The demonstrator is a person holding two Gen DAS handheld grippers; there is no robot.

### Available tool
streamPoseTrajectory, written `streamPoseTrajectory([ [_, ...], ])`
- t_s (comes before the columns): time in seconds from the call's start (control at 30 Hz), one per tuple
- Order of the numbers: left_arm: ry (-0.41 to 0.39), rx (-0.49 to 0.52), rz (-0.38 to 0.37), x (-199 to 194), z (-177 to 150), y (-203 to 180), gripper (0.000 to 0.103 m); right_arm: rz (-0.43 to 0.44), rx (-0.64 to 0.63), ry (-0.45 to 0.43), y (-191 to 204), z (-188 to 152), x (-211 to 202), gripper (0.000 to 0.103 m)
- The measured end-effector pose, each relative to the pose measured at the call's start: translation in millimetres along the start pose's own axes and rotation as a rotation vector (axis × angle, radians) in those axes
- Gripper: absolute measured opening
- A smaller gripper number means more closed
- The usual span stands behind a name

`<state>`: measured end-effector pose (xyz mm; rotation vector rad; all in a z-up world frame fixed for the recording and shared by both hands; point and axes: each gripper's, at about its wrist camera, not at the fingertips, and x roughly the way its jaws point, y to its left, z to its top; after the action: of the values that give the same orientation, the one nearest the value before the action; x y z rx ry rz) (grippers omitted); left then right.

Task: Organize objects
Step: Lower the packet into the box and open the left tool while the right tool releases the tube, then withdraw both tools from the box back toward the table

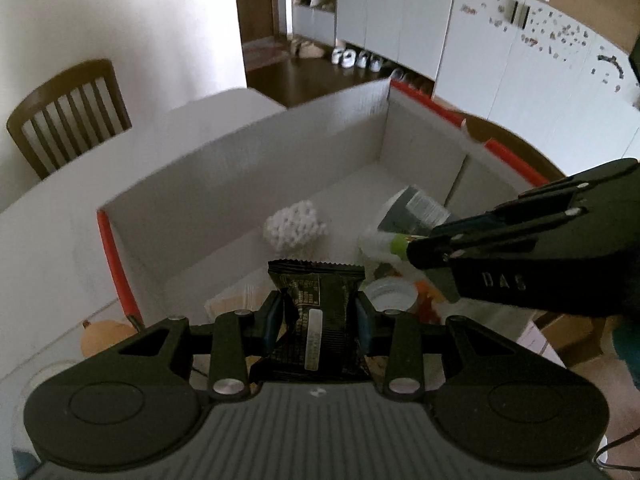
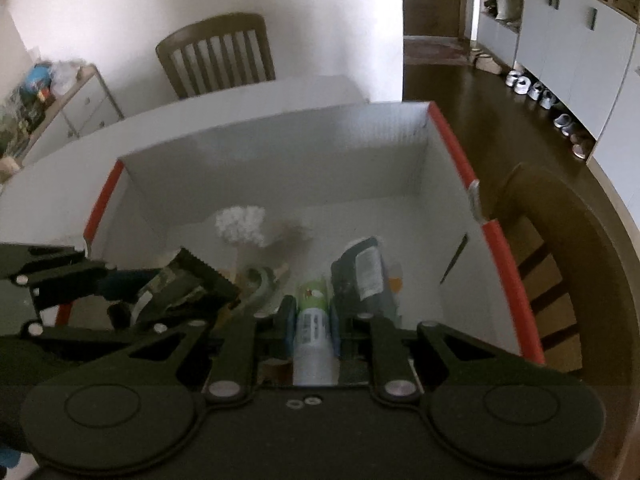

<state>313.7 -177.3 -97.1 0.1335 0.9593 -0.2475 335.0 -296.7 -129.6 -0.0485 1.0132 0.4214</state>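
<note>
Left wrist view, left tool (image 1: 320, 312) pinching crinkled dark snack packet (image 1: 316, 304), right tool (image 2: 313, 326) gripping green-capped white tube (image 2: 314, 320) over box (image 2: 460, 160).

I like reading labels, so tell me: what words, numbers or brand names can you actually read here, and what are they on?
"DAS": raised letters on the right hand-held gripper, seen from the left wrist camera.
Dark snack packet in the left hand-held gripper: print too blurred to read.
White bottle label: unreadable.
Grey pouch label: unreadable.
</note>
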Motion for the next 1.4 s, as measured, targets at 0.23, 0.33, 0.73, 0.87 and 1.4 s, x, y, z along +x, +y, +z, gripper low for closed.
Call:
streamPoseTrajectory([
  [0.23, 0.014, 0.012, 0.004, 7, 1, 0, 0.037, -0.02, -0.032, 0.037, 5, -4, 10, 0.018],
  [0.33, 0.036, 0.009, -0.006, 12, 2, 1, 0.037, -0.022, -0.047, 0.041, 7, -4, 10, 0.021],
  [0.73, 0.013, -0.029, -0.041, 3, -6, 6, 0.057, -0.024, -0.063, 0.013, -2, -7, -14, 0.034],
  [0.87, -0.021, -0.033, -0.032, -8, -8, 4, 0.067, -0.02, -0.07, -0.009, -5, -7, -26, 0.041],
  [1.4, -0.141, -0.103, -0.065, -67, -24, 20, 0.068, 0.03, -0.118, -0.119, 20, -16, -81, 0.062],
])
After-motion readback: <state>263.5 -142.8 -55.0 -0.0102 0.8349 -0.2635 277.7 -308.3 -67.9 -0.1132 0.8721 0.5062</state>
